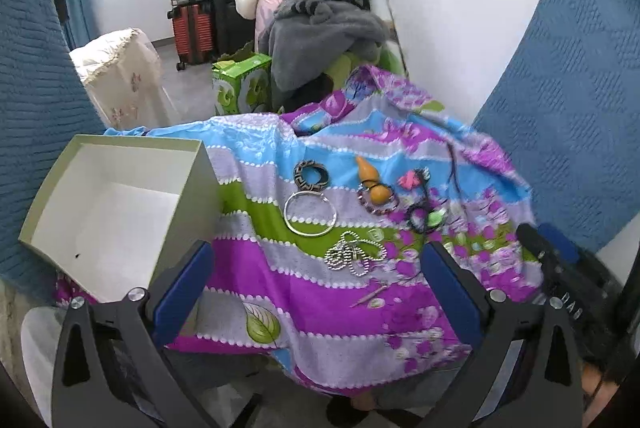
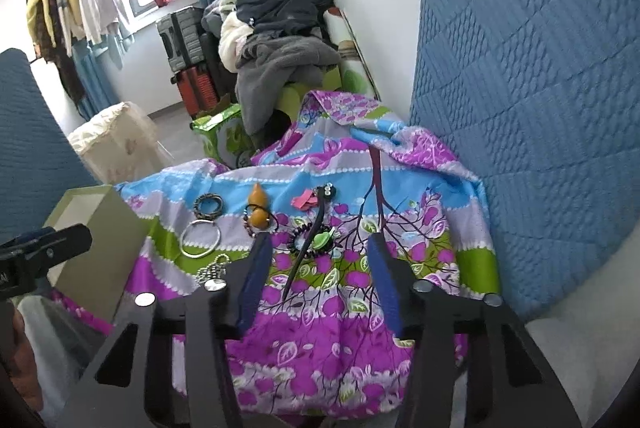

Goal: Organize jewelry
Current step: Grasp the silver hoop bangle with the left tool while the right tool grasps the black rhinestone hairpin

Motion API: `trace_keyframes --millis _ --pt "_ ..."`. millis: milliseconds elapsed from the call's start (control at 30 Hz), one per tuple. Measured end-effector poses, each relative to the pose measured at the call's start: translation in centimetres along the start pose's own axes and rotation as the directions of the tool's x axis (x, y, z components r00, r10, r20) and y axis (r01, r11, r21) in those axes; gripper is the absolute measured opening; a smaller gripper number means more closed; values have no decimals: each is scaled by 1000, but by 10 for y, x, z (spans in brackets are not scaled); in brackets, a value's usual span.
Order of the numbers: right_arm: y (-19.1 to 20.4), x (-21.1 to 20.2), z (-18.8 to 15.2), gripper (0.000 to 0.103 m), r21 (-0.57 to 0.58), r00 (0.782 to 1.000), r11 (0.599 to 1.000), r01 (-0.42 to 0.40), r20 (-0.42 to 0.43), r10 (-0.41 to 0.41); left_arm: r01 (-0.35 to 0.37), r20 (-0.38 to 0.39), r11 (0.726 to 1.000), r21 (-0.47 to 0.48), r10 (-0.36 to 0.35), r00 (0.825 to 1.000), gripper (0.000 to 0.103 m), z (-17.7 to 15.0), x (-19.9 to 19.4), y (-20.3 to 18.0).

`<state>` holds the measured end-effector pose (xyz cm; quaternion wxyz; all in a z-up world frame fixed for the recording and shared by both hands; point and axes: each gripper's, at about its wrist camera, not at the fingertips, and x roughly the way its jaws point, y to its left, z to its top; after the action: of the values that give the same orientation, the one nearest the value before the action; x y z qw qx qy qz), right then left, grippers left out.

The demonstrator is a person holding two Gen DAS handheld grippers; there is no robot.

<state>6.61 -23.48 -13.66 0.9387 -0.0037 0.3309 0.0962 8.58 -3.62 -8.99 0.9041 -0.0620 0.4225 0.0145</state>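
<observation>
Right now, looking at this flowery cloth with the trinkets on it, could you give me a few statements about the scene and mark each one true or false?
1. The open box is empty. True.
2. The silver bangle lies inside the box. False: it lies on the patterned cloth, beside the box.
3. The left gripper holds the bead chain. False: its fingers stand wide apart with nothing clamped; the chain lies on the cloth.
4. The orange gourd-shaped piece rests on a beaded bracelet. True.
5. The right gripper grips the dark hair stick. False: the stick lies on the cloth between its parted fingers, unclamped.
</observation>
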Motion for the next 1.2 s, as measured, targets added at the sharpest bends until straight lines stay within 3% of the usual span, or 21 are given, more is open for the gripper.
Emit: trace_keyframes --millis 200,467,633,800,1200 --pt "2 29 -6 38 -31 1000 999 -30 -5 30 6 -34 1000 -10 -6 999 102 -2 35 0" --pt "10 72 -7 40 -51 994 998 -48 -103 42 29 -58 999 -15 -29 998 96 9 78 -1" --pt "12 98 -2 34 -67 991 996 -52 -124 43 54 -112 998 -35 -58 992 84 9 111 3" --pt "10 122 3 32 -76 990 997 -30 -142 19 57 -155 996 -75 -68 986 81 11 138 12" --pt "4 166 9 24 -63 974 998 -24 -228 9 12 -207 1000 18 -8 978 82 11 178 13"
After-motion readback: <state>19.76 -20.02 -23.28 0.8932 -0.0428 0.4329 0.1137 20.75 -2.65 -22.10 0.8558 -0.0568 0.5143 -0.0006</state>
